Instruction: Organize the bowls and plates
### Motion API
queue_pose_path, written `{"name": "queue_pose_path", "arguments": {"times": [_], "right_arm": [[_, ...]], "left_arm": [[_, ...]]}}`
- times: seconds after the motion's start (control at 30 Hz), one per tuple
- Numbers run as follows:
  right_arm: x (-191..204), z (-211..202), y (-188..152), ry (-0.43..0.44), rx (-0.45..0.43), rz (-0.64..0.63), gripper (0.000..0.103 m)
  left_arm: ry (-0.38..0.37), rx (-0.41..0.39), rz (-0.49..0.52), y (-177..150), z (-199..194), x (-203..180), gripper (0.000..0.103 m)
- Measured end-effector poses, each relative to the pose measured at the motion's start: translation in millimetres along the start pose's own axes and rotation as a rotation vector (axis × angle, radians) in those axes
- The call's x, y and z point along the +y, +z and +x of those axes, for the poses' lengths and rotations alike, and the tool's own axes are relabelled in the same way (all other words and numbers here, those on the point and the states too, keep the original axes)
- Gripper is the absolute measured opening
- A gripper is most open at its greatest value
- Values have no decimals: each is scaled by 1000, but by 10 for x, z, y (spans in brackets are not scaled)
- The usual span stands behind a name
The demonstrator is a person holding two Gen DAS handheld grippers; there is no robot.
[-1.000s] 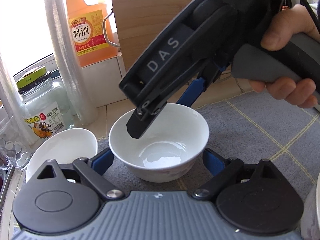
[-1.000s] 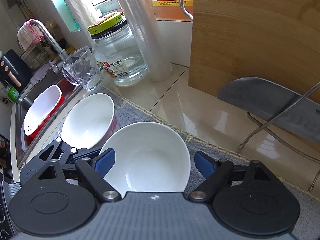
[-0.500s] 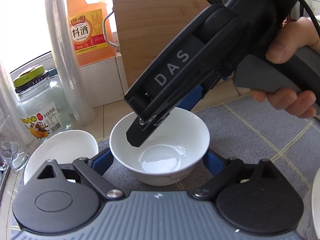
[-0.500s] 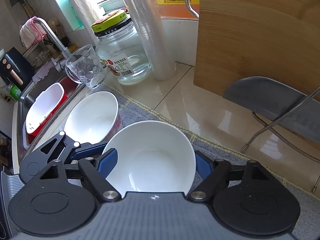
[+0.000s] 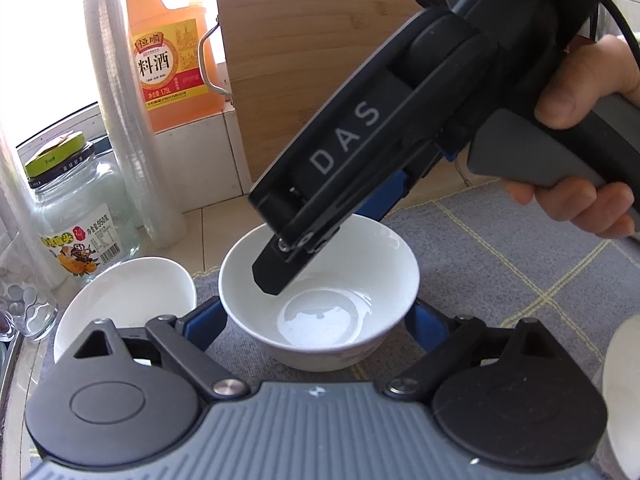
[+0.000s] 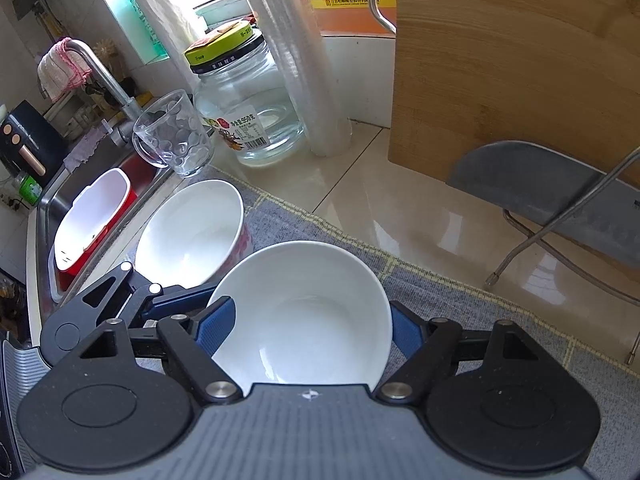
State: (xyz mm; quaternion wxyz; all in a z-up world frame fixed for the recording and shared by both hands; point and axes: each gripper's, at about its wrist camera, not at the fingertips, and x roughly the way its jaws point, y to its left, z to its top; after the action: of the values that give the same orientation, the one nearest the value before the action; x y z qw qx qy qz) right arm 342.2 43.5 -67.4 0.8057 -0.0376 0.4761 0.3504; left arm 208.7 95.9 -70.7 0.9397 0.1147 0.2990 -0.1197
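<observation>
Just been closing right gripper (image 6: 310,316) onto bowl (image 6: 304,280) lying dead ahead, pads pressing its sides. Bracketing it too with wide-set left gripper (image 5: 316,316); grip unclear.

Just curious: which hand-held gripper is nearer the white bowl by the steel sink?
Left gripper: its finger lies beside the sink-side bowl. The right gripper, jaws just closing onto the other white ceramic bowl, is farther off.

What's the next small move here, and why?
Probably lift the bowl slightly with the right gripper: its jaws have just been closing, and its pads now press the bowl from both sides. The left gripper flanks the same bowl; whether it grips is unclear, so go slow. The second bowl looks like the stacking target.
</observation>
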Motion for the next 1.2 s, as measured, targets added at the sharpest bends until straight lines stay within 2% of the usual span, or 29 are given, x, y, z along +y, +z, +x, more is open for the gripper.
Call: {"name": "queue_pose_path", "arguments": {"times": [0.63,1.2], "right_arm": [[278,-499,-397,-5,-30,59,86],[460,-929,-831,-6,-52,113,87]], "left_arm": [[-67,14,-2,-50,-511,-213,95],[-121,28,67,-54,-942,-456,95]]}}
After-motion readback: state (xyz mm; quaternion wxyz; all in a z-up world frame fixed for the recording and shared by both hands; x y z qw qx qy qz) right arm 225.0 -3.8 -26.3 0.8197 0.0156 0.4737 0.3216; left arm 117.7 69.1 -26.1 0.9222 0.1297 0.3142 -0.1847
